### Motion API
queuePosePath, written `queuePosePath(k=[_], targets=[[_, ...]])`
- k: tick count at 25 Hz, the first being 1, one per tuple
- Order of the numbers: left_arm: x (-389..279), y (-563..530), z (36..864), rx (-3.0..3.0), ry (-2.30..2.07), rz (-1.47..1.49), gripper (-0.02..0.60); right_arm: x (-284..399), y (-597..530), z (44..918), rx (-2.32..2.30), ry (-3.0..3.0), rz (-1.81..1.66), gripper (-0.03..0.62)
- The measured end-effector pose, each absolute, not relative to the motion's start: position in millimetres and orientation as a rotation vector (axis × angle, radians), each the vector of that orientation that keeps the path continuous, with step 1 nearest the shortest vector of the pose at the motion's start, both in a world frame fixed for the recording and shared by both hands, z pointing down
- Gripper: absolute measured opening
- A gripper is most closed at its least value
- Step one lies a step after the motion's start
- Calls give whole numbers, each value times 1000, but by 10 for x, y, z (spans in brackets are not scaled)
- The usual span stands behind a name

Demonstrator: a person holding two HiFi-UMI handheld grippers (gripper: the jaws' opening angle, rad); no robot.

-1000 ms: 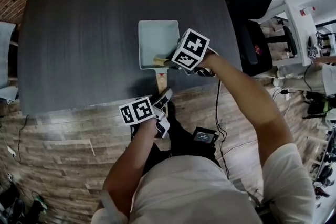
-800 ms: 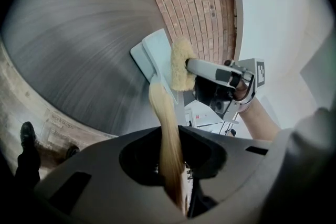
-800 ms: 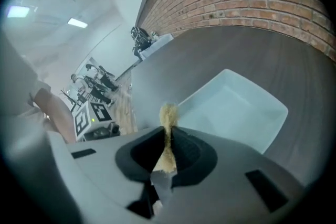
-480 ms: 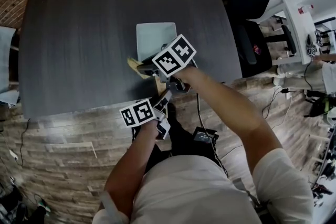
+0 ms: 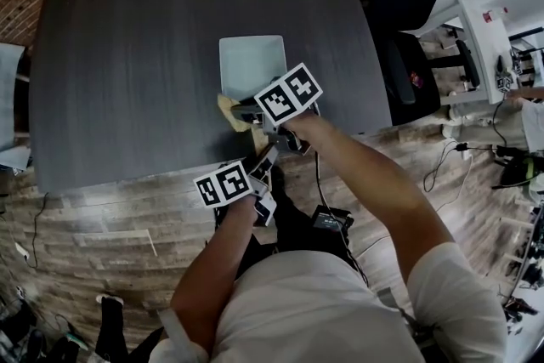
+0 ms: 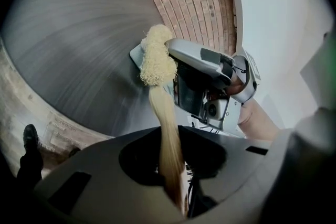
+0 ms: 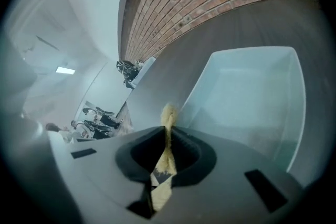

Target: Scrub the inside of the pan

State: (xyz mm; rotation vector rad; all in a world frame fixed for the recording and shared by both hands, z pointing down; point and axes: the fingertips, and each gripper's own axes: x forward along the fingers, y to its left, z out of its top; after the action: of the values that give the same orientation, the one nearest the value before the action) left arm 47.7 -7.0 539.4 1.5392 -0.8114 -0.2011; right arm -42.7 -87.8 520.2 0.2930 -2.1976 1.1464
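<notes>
Pan (image 5: 252,60) sat on the dark bench (image 5: 127,47), just above the middle of the head view. It was a pale square dish with its wooden handle (image 6: 167,136) running down toward the person. Left gripper (image 5: 265,155) was clamped on that handle, and its own view showed the pale strip of wood pinched between the jaws, steadying the pan. Right gripper (image 5: 244,110) was closed tight on a thin yellow scrubber (image 5: 227,110); its own view showed the scrubber squeezed flat between the jaws, with only a fuzzy tip poking out ahead. The scrubber was not inside the pan. In the head view it sat at the pan's lower-left corner, over or just outside the rim, and in the right gripper view the pan's hollow lay to the right of the jaws rather than under them. I judged that the scrubbing was either between strokes or at its close, and the pictures could not settle which. The inside looked an even pale blue-white over most of its floor and walls. Faint greyish mottling near the lower right wall in the right gripper view might have been residue or only shading. No suds or water showed. If work was left, it was bringing the scrubber back onto the floor and passing it over that patch.
</notes>
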Motion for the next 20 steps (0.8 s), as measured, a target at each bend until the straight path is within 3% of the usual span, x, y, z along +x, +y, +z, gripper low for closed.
queuePosePath(k=[20], targets=[[442,-50,5388,1538,-814,-191,83,29,-1017,5163,425,-2228,1143,38]])
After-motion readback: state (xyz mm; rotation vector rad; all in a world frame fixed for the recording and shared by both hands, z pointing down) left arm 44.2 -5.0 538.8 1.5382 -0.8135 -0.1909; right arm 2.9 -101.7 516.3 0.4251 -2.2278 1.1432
